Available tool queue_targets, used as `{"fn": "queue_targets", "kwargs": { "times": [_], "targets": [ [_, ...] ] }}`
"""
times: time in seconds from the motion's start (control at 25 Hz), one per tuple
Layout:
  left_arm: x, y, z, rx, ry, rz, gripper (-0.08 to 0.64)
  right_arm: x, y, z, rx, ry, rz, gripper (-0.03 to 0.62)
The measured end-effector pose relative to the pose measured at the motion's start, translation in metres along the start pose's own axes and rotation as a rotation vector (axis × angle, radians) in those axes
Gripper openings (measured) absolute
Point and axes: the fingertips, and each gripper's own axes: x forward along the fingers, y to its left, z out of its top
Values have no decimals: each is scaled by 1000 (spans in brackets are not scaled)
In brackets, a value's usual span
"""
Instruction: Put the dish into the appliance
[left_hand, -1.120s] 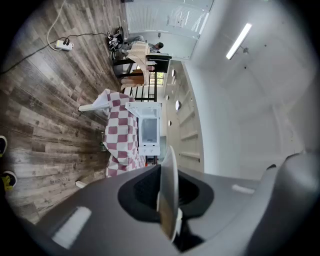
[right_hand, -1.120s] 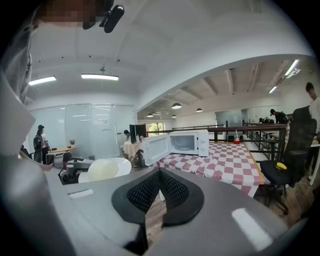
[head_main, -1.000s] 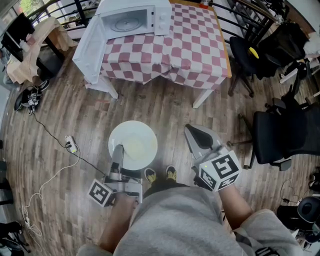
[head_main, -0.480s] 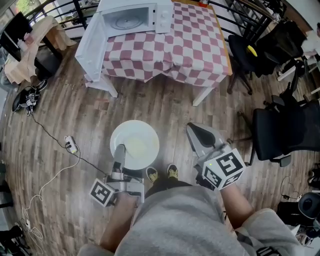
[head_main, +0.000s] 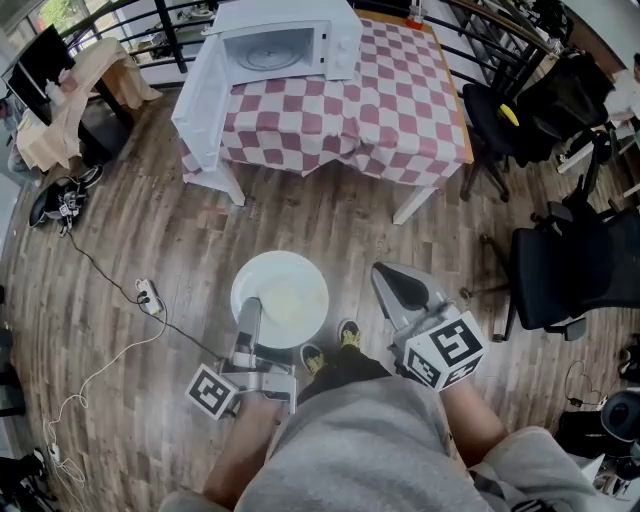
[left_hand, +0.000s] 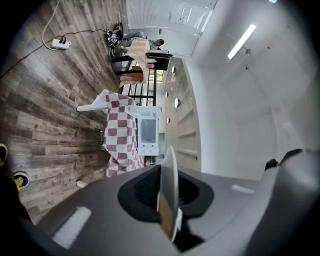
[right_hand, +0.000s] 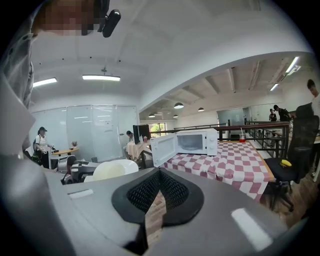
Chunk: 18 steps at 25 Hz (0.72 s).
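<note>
In the head view a white round dish (head_main: 281, 298) is held flat over the wood floor, with my left gripper (head_main: 247, 313) shut on its near rim. The left gripper view shows the dish (left_hand: 169, 186) edge-on, pinched between the jaws. The white microwave (head_main: 285, 42) stands on the red-checked table (head_main: 395, 110) ahead, and its door (head_main: 200, 105) is swung wide open to the left. The right gripper (head_main: 393, 280) hangs beside the dish, shut and holding nothing. The right gripper view takes in the microwave (right_hand: 192, 141) and the dish (right_hand: 116, 170).
Black office chairs (head_main: 570, 262) stand at the right, and another chair (head_main: 492, 100) is by the table's right edge. A power strip (head_main: 148, 296) with its cable lies on the floor at the left. A draped side table (head_main: 85, 68) sits at the far left.
The table and microwave have slid lower and nearer in the head view. The dish stays in the left gripper's grip, and both grippers keep their places relative to the body.
</note>
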Motion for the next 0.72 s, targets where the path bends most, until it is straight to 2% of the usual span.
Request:
{"fn": "queue_targets", "kwargs": {
  "times": [0.72],
  "targets": [
    [1,-5,12,-7,-8,-29,32,11,16,2,-22,-18,12,-5]
  ]
}}
